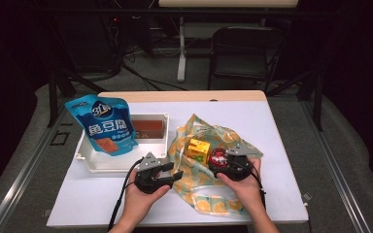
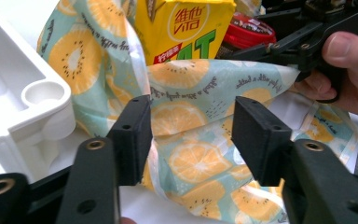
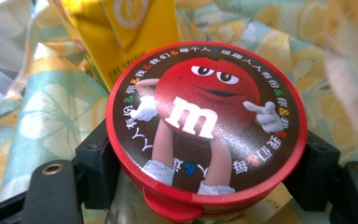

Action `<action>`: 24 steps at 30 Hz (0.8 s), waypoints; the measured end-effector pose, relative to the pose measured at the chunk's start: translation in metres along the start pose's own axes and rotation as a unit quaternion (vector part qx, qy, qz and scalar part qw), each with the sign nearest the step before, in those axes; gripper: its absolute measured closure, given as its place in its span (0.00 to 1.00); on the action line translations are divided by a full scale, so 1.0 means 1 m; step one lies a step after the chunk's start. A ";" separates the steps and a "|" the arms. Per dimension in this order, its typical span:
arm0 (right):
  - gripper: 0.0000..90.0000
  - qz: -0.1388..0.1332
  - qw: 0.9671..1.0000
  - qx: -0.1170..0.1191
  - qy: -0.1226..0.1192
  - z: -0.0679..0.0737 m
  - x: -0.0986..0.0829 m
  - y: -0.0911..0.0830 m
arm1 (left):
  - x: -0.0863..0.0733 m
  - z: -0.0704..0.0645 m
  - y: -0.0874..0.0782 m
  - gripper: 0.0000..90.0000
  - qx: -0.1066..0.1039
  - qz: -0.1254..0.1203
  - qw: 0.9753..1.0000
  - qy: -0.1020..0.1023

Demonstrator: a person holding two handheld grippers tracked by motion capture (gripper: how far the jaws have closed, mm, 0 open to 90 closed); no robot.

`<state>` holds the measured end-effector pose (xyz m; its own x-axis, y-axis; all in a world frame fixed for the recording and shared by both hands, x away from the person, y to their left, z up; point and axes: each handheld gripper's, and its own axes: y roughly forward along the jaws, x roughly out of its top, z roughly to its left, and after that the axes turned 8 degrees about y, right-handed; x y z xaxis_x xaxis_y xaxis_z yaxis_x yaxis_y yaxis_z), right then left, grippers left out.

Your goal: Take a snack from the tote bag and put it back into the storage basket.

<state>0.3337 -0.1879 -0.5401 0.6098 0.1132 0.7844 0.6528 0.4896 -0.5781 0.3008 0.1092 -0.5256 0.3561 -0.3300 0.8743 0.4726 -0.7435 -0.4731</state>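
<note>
High view: a person's two hands reach in from the near edge of the table (image 1: 281, 145), each holding a gripper. The right gripper (image 1: 226, 164) is closed on a red-lidded candy tub (image 1: 218, 157), its jaws pressed against opposite sides of the tub just under the lid. The tub sits inside the open mouth of a fruit-print bag (image 1: 209, 194), which lies crumpled on the table at centre right. A yellow carton (image 1: 198, 149) stands in the bag just left of the tub, touching or nearly touching it.

Right gripper view: the tub (image 3: 205, 126) lies between the jaws, lid toward the camera, with the carton (image 3: 121, 32) directly behind it and bag fabric (image 3: 51, 116) all around.

Left gripper view: the left gripper (image 2: 191, 135) is wide open, its jaws on either side of a fold of the bag (image 2: 191, 154) near its left edge; whether they touch the fabric cannot be told. The carton (image 2: 182, 28) rises behind the fold, and the right hand (image 2: 345, 74) with its gripper is beyond it.

A white tray (image 1: 90, 162) lies left of the bag; a blue pouch (image 1: 104, 126) leans over its far left part.
</note>
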 end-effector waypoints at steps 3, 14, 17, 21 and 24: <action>0.28 -0.010 1.000 0.004 -0.001 0.003 0.007 -0.008 | 0.002 -0.003 0.000 0.48 0.004 -0.010 1.000 0.006; 0.28 -0.042 0.999 -0.006 0.000 0.013 0.028 -0.032 | 0.008 -0.009 0.002 0.46 0.006 -0.012 1.000 0.021; 0.28 -0.034 0.999 -0.010 -0.006 0.012 0.027 -0.033 | 0.011 -0.011 0.005 0.46 0.008 -0.017 1.000 0.023; 0.28 -0.018 1.000 -0.006 0.005 0.011 0.021 -0.025 | 0.021 -0.014 0.013 0.46 0.007 -0.024 0.999 0.042; 0.28 0.001 1.000 -0.010 0.002 0.011 0.013 -0.015 | 0.024 -0.016 0.024 0.45 0.003 -0.025 0.998 0.053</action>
<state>0.3268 -0.1838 -0.5186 0.6132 0.1101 0.7822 0.6601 0.4725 -0.5839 0.3076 0.0737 -0.5138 0.2454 -0.3524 0.9031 0.4924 -0.7572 -0.4292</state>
